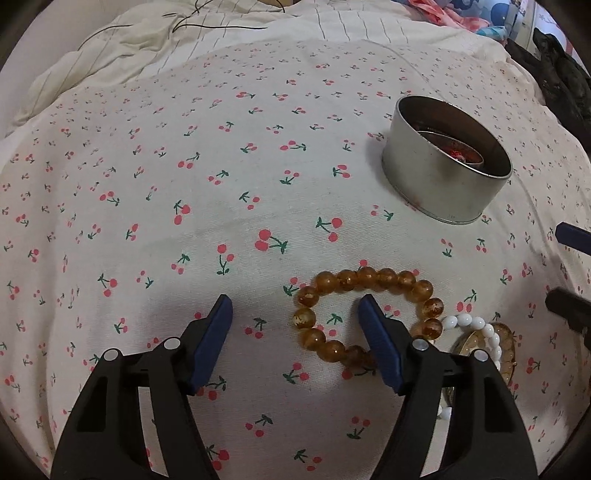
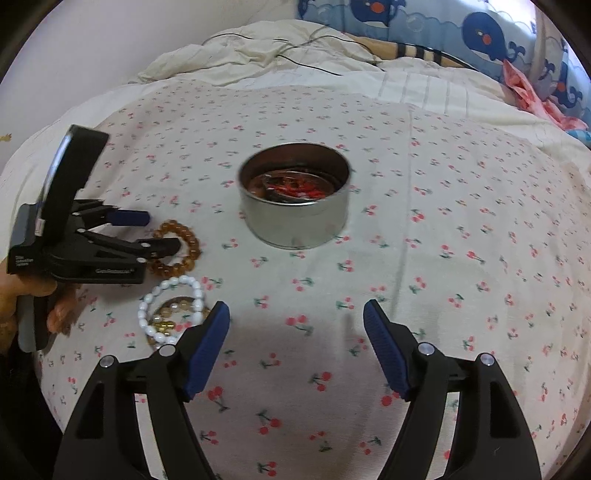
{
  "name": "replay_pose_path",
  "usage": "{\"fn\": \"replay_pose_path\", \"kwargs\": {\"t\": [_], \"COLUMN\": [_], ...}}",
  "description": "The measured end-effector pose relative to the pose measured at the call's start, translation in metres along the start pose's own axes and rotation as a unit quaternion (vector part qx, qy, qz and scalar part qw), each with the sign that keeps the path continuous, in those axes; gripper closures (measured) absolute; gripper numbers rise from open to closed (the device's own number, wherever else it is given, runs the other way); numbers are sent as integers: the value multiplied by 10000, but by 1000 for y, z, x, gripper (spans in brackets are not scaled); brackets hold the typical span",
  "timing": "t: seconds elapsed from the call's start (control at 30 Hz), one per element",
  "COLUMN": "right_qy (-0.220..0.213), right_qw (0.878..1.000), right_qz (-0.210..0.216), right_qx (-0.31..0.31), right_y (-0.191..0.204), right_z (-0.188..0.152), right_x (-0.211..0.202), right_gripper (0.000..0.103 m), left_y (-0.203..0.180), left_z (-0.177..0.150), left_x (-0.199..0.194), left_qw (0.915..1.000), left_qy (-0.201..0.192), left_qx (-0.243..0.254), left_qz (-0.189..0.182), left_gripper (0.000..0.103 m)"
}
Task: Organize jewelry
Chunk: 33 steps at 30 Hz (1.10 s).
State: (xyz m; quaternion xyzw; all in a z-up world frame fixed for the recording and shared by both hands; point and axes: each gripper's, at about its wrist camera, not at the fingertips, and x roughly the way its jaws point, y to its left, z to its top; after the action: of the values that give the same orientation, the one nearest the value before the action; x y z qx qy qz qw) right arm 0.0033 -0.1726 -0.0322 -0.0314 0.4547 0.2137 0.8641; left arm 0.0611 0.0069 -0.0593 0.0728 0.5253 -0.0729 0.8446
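An amber bead bracelet (image 1: 369, 314) lies on the cherry-print cloth (image 1: 221, 184). My left gripper (image 1: 295, 306) is open and low over it, its right finger inside the ring of beads. A white bead bracelet (image 1: 476, 332) and a pale gold bead bracelet (image 1: 508, 350) lie just right of it. A round metal tin (image 1: 447, 162) holds a red item and a bangle. In the right wrist view my right gripper (image 2: 297, 314) is open and empty above bare cloth, in front of the tin (image 2: 295, 199). The left gripper (image 2: 162, 230) and the bracelets (image 2: 173, 306) show at left.
A rumpled striped cream duvet (image 2: 295, 48) with a thin black cable lies behind the cloth. A whale-print pillow (image 2: 480, 33) and pink fabric (image 2: 528, 92) are at the back right. A dark object (image 1: 554, 74) sits at the cloth's far right edge.
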Motion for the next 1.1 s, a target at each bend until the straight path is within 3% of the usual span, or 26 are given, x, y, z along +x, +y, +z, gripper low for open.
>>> {"fn": "replay_pose_path", "kwargs": {"t": [0.13, 0.23, 0.33, 0.4, 0.53, 0.63, 0.7, 0.77, 0.83, 0.9, 1.1], "right_qy": [-136, -80, 61, 121, 144, 166, 142, 15, -152, -282, -418], "right_qw": [9984, 9967, 9964, 9965, 9955, 9954, 9957, 9963, 9969, 9977, 9988], "right_qz": [470, 432, 437, 512, 815, 827, 746, 605, 540, 486, 116], "right_qx": [-280, -685, -730, -656, -463, -463, -538, -610, -546, -381, 243], "right_y": [26, 51, 58, 58, 53, 54, 57, 59, 55, 45, 8], "right_z": [2, 3, 1, 1, 2, 2, 2, 2, 5, 8, 9], "right_x": [10, 26, 40, 45, 48, 48, 46, 39, 30, 23, 14], "right_gripper": [31, 31, 32, 50, 68, 81, 95, 95, 95, 95, 95], "left_y": [-1, 4, 5, 4, 5, 5, 4, 2, -2, -6, -6], "left_z": [-1, -5, -5, -4, -2, -2, -3, -3, -3, -3, 1], "left_x": [0, 1, 1, 1, 3, 4, 5, 3, 0, -3, -13], "left_qw": [10000, 9999, 9999, 9999, 9999, 9999, 9999, 9998, 9993, 9991, 9985], "left_qy": [-65, -139, -125, -125, -100, -107, -121, -132, -140, -177, -370], "left_qx": [-20, -94, -97, -68, -99, -115, -113, -73, 44, 156, 166], "left_qz": [17, 29, 25, 51, 10, -1, 4, -113, -345, -362, -369], "left_gripper": [32, 26, 25, 25, 24, 24, 24, 37, 72, 90, 93]}}
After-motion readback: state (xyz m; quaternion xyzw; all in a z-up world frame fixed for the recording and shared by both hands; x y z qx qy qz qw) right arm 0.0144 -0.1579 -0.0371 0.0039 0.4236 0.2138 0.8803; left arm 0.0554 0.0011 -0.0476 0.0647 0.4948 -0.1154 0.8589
